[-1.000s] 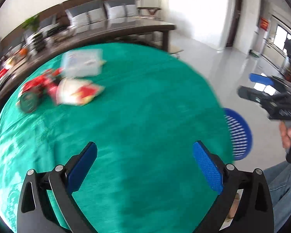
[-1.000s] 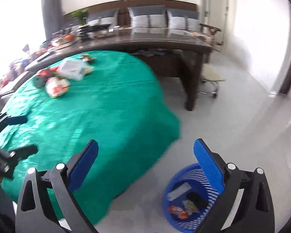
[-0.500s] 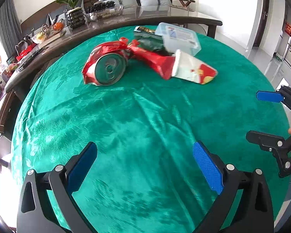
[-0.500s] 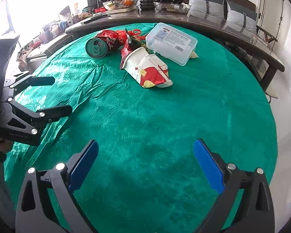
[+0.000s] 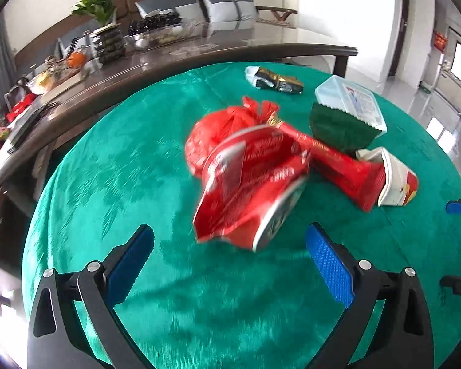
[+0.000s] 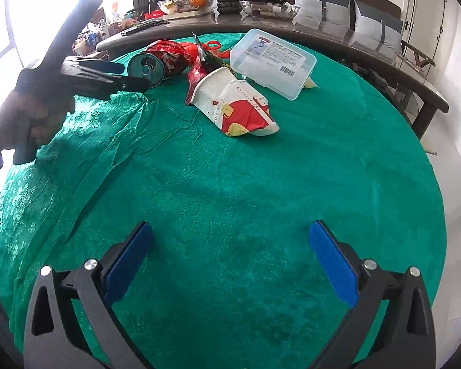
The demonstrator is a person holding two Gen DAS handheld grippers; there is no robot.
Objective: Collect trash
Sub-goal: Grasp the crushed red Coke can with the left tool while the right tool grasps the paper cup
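A pile of trash lies on the round green-clothed table [image 6: 261, 200]. A crushed red can [image 5: 249, 184] lies on its side just ahead of my open, empty left gripper [image 5: 230, 246]; it also shows in the right wrist view [image 6: 156, 61]. Behind it are a red plastic bag [image 5: 221, 132], a red wrapper [image 5: 338, 163], a white and red paper cup [image 6: 236, 107], a clear plastic box [image 6: 273, 61] and a dark wrapper [image 5: 276, 81]. My right gripper [image 6: 230, 246] is open and empty over bare cloth, well short of the cup. The left gripper also shows in the right wrist view [image 6: 101, 73], beside the can.
A long dark wooden table [image 5: 169, 61] with a plant, bowls and clutter stands right behind the round table. A sofa with grey cushions [image 6: 322, 6] lines the wall. Pale tiled floor [image 5: 430, 92] lies to the right.
My left gripper has moved forward to the red can, which now fills the space just ahead of its fingers. My right gripper has moved little. Both stay open.
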